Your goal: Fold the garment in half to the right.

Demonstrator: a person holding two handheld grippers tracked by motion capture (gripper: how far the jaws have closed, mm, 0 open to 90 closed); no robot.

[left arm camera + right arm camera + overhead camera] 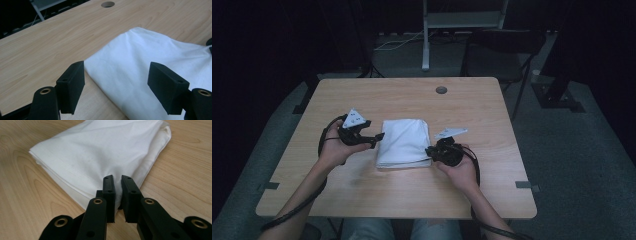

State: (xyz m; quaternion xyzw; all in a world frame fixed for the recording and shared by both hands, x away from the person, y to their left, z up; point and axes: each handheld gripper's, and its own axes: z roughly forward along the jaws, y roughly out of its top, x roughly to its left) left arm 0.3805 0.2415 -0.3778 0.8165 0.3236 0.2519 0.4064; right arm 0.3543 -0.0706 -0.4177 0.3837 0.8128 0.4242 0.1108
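Wooden table (362, 95) with round cable hole (441, 90); dark chair (502, 55) behind; grey floor (572, 145).

a folded white cloth (404, 142) lies mid-table (362, 95), the left gripper (374, 139) at its left edge and the right gripper (430, 151) at its near right corner.

The high view looks forward and down from above the person's side onto the whole pale wooden table (402, 95). The left gripper view sits low and close, facing across the folded white cloth (150, 65) toward the table's far edge. The right gripper view, closer still, looks along its own jaws at the same cloth (100, 152), which all three views share.
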